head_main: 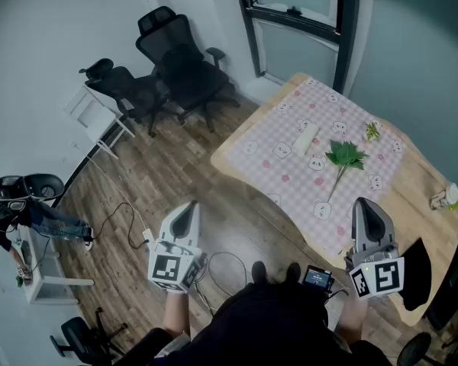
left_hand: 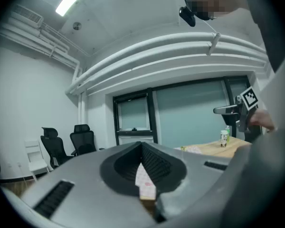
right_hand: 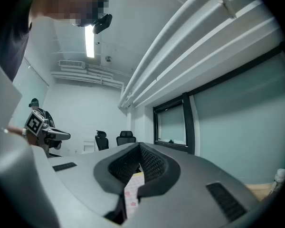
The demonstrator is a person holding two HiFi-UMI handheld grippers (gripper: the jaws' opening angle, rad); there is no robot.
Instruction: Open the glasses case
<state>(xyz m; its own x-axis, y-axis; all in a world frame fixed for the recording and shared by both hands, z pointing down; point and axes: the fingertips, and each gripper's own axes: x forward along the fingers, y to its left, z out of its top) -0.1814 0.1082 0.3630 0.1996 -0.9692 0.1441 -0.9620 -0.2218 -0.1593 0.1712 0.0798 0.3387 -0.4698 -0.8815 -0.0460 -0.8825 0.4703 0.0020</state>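
The glasses case [head_main: 306,138] is a white oblong that lies closed on the pink checked cloth [head_main: 290,175] of the wooden table [head_main: 223,157], far from both grippers. A green leaf sprig [head_main: 346,157] lies just right of it. My left gripper [head_main: 189,207] hovers over the floor, off the table's near left edge, jaws together and empty. My right gripper [head_main: 364,204] is over the table's near edge, also shut with nothing in it. Both point level toward the window. In the left gripper view the jaws [left_hand: 142,146] meet at a point; the right gripper view shows the same [right_hand: 138,146].
A small bottle [head_main: 452,197] stands at the table's right edge and a black object [head_main: 417,273] lies near the front right corner. Two black office chairs [head_main: 179,59] stand at the back left. Cables [head_main: 130,219] trail on the wooden floor. A person [head_main: 15,212] is at the far left.
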